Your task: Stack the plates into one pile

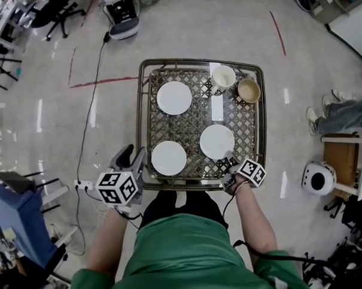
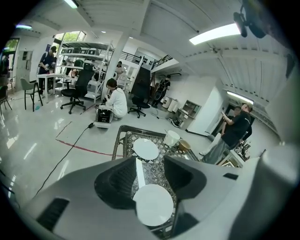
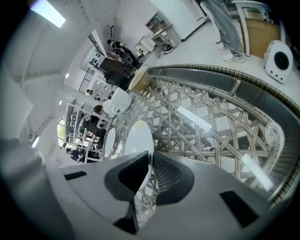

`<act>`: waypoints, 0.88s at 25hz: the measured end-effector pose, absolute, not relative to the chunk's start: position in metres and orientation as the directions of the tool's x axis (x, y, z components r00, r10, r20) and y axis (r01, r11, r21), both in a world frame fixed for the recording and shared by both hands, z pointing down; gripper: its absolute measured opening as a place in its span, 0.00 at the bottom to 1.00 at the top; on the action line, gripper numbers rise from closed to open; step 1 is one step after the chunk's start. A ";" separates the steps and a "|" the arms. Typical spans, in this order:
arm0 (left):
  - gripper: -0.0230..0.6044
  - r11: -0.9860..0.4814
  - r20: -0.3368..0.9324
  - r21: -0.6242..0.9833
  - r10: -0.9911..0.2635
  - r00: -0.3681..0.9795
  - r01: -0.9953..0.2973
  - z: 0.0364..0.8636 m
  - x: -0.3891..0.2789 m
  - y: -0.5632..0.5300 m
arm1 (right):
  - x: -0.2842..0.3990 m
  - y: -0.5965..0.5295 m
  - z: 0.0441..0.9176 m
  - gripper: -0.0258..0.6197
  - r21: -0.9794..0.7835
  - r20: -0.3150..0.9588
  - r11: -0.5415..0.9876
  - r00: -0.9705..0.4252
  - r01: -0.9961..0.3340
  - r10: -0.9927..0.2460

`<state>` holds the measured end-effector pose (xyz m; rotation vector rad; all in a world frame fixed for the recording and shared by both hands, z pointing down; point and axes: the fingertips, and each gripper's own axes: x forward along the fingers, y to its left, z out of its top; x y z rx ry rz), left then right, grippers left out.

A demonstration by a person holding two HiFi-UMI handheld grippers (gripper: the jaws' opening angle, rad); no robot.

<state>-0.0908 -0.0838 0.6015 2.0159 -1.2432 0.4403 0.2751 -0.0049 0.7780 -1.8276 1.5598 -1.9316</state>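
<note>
**Three plates lie apart; the right jaws hold one**

Glossy grey floor (image 1: 54,125) of a workshop, with a red tape line (image 1: 103,82) on it to the left of the table. Desks, chairs and people show far off in the left gripper view.

Square lattice table (image 1: 141,121) with a raised rim, seen from straight above. Everything of the task lies on its top.

Left gripper (image 1: 132,156): outside the table's near-left corner, pointing in over the rim. Its jaws stand well apart and hold nothing. In its own view the near-left plate shows below the gap, untouched.

Right gripper (image 1: 229,157): at the near-right edge, over the rim. Its jaws are nearly together, pinched on the near edge of the near-right plate.

Three white plates, none stacked and none touching:
- far-left plate (image 1: 174,97), flat on the lattice
- near-left plate (image 1: 168,157), flat, close to the near rim
- near-right plate (image 1: 217,142), with its edge in the right jaws; I cannot tell whether it is lifted off the lattice

White mug (image 1: 222,79) at the far side, with a tan bowl (image 1: 249,90) just beside it in the far-right corner.

White strip (image 1: 217,108) lies flat between the mug and the near-right plate.
</note>
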 end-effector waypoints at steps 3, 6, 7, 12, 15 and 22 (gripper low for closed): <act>0.35 -0.280 0.605 0.393 -0.639 0.475 -0.876 0.599 -0.093 -0.083 | 0.274 -0.013 0.763 0.10 -0.692 0.686 -0.467 -0.298 -0.550 -0.664; 0.35 -0.275 0.597 0.395 -0.649 0.472 -0.877 0.597 -0.096 -0.082 | 0.272 -0.025 0.744 0.09 -0.743 0.630 -0.433 -0.315 -0.509 -0.710; 0.35 -0.274 0.593 0.397 -0.652 0.472 -0.876 0.597 -0.097 -0.082 | 0.270 -0.029 0.738 0.09 -0.761 0.608 -0.420 -0.319 -0.495 -0.727; 0.35 -0.261 0.581 0.398 -0.671 0.461 -0.880 0.591 -0.105 -0.080 | 0.258 -0.049 0.716 0.09 -0.804 0.543 -0.352 -0.349 -0.479 -0.764; 0.35 -0.243 0.577 0.394 -0.685 0.445 -0.886 0.589 -0.113 -0.079 | 0.249 -0.062 0.709 0.09 -0.816 0.524 -0.324 -0.376 -0.479 -0.764; 0.35 -0.192 0.588 0.378 -0.706 0.395 -0.906 0.591 -0.137 -0.074 | 0.220 -0.096 0.705 0.09 -0.846 0.486 -0.288 -0.429 -0.448 -0.762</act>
